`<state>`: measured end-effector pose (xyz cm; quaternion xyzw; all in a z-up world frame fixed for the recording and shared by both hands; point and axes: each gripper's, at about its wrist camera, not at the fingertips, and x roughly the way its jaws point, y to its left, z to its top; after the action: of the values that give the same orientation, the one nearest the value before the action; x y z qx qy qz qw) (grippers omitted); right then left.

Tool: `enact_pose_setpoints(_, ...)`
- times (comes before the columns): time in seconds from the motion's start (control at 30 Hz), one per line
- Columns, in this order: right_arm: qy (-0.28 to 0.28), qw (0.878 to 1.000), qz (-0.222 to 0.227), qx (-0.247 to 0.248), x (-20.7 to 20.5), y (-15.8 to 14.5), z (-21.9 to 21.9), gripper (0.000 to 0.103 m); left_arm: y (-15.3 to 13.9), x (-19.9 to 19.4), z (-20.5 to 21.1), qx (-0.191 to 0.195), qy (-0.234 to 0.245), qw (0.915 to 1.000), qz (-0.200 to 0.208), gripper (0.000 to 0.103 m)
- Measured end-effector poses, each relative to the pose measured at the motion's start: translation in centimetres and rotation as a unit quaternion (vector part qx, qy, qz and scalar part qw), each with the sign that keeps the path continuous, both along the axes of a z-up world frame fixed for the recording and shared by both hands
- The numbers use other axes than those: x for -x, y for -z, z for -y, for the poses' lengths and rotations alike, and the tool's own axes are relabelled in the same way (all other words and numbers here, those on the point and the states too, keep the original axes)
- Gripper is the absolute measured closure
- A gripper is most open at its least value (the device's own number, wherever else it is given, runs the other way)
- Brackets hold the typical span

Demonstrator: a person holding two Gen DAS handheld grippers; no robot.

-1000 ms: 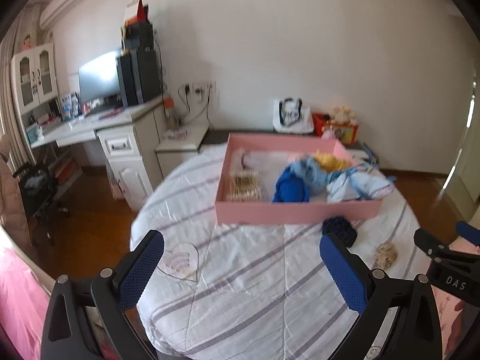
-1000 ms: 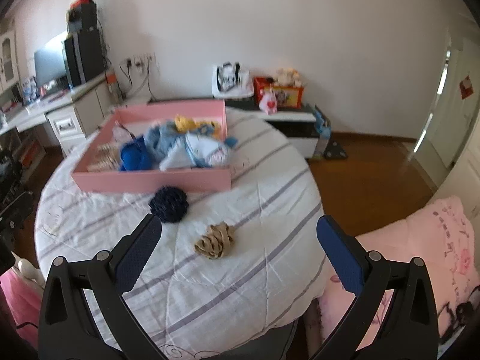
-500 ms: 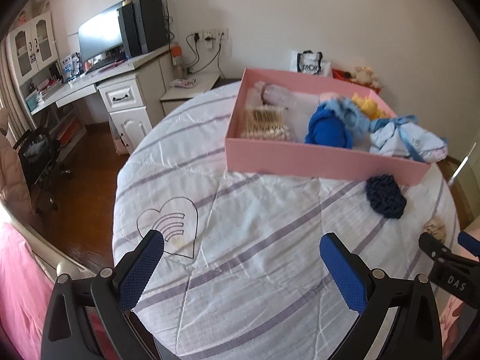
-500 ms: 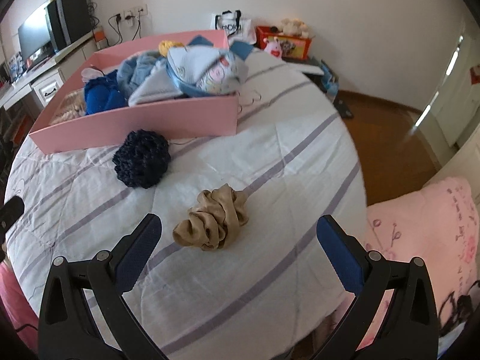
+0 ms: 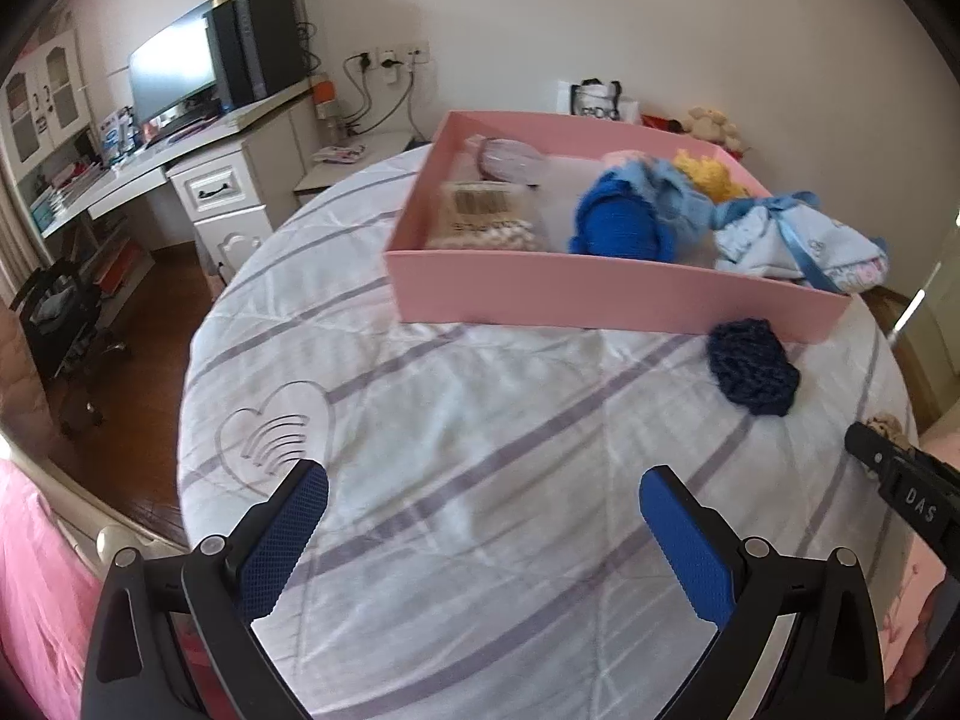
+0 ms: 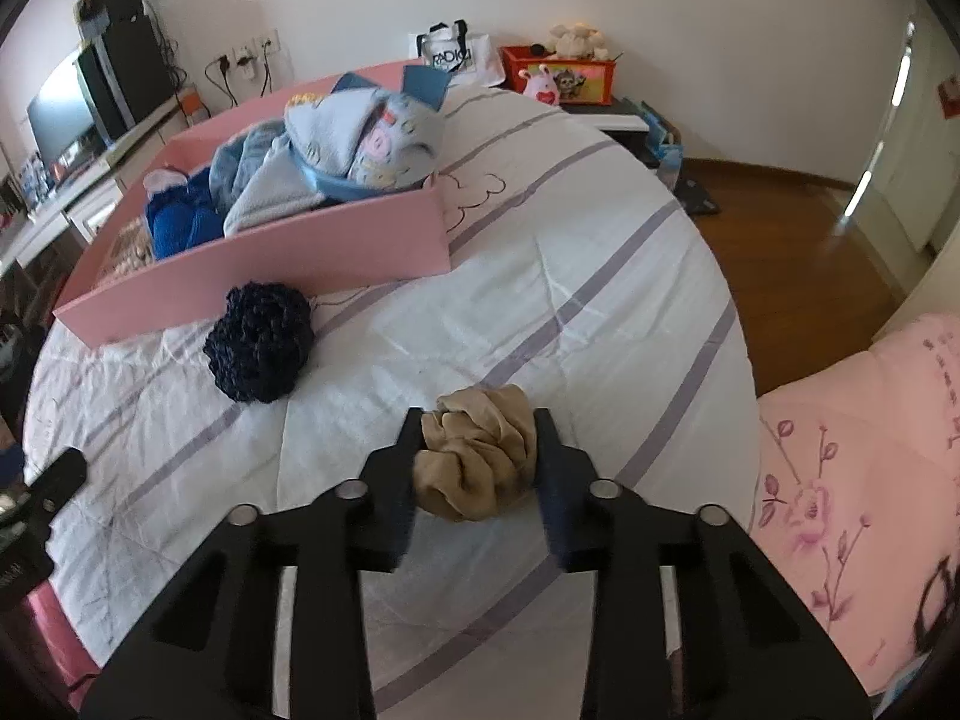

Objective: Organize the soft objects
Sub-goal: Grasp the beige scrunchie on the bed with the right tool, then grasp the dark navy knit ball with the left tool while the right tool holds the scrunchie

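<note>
Right gripper (image 6: 477,462) closing on the tan scrunchie (image 6: 477,459); pink tray (image 6: 288,264) lies far-left of it.

I see the scrunchie on the striped tablecloth (image 6: 600,312), bunched between my right fingers, both pads pressed into its sides, jaws narrow and closing on it. Its longer side runs near to far along the fingers. The tray sits far and to the left, already holding blue and yellow soft things, so I judge the carry must go up and far-left over the near wall. The dark knitted ball (image 6: 259,341) lies just beside that wall, in the path. My left gripper (image 5: 480,504) hangs wide open over bare cloth, holding nothing, nearer the ball than the right.
</note>
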<state>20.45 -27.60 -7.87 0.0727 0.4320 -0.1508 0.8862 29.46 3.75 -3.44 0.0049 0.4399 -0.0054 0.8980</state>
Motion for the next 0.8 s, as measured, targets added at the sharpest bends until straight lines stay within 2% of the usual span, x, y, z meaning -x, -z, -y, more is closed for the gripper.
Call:
enact_pose_setpoints(0.1, 0.008, 1.000, 0.008, -0.014, 0.3, -0.2, 1.2, 0.077, -0.1, -0.2, 1.0, 0.001, 0.011, 0.9999, -0.001, 0.000)
enact_pose_setpoints(0.5, 0.021, 0.999, 0.032, 0.000, -0.9, -2.1, 5.0, 0.077, 0.7, -3.4, 7.8, 0.006, 0.073, 0.9971, -0.023, 0.000)
enact_pose_setpoints(0.8, 0.003, 1.000, 0.024, -0.004, -3.5, -1.8, 6.5, 0.077, 1.2, -6.4, 11.9, 0.008, 0.082, 0.9960, -0.035, 0.000)
